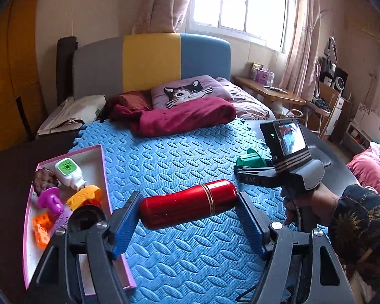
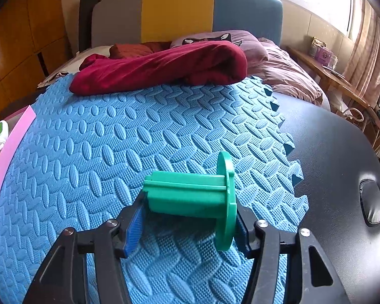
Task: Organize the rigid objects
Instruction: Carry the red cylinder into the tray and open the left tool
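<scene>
My left gripper [image 1: 187,210] is shut on a shiny red metal cylinder [image 1: 188,204], gripped end to end and held just above the blue foam mat [image 1: 179,152]. A pink-rimmed box [image 1: 102,167] lies at the left with several toys inside: a white and green device [image 1: 67,171], a purple piece [image 1: 50,201], a yellow piece [image 1: 84,195], an orange piece [image 1: 40,228]. My right gripper [image 2: 187,217] is shut on a green plastic spool [image 2: 190,197], gripped end to end over the mat [image 2: 114,139]. The right gripper also shows in the left wrist view [image 1: 243,169].
A dark red cloth [image 1: 174,116] and pillows lie at the far end of the mat. The black table surface [image 2: 329,152] extends right of the mat. A wooden desk [image 1: 268,91] and shelves stand at the far right.
</scene>
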Demonstrator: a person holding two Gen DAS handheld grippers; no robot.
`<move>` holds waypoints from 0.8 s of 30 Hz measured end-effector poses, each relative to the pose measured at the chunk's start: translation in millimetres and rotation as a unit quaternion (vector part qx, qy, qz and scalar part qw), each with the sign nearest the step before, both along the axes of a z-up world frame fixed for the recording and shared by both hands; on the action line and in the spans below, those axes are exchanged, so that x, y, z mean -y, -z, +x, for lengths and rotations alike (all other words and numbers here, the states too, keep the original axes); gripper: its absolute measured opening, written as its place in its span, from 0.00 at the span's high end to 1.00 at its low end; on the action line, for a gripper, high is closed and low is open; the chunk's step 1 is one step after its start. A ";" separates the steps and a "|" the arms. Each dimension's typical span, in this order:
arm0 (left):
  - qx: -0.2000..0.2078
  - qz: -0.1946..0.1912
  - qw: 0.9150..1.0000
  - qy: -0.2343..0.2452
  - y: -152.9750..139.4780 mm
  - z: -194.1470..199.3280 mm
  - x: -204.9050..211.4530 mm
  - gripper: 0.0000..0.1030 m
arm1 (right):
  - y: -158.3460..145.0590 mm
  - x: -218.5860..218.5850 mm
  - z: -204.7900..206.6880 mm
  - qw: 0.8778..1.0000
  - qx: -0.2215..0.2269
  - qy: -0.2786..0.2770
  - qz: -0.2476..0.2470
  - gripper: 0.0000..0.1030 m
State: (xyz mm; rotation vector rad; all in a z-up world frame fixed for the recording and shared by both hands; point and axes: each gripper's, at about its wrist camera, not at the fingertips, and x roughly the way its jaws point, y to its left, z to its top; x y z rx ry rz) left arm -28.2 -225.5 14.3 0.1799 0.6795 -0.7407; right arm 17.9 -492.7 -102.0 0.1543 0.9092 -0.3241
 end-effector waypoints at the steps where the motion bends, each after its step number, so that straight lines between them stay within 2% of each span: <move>1: 0.001 -0.002 1.000 -0.002 -1.3 0.5 -2.3 0.28 | 0.3 -0.2 -0.2 1.000 0.001 -0.001 -0.002 0.42; 24: 0.006 -0.009 0.997 -0.074 -10.0 19.6 -55.4 0.28 | 0.3 -1.5 -0.3 1.000 0.003 -0.003 -0.013 0.42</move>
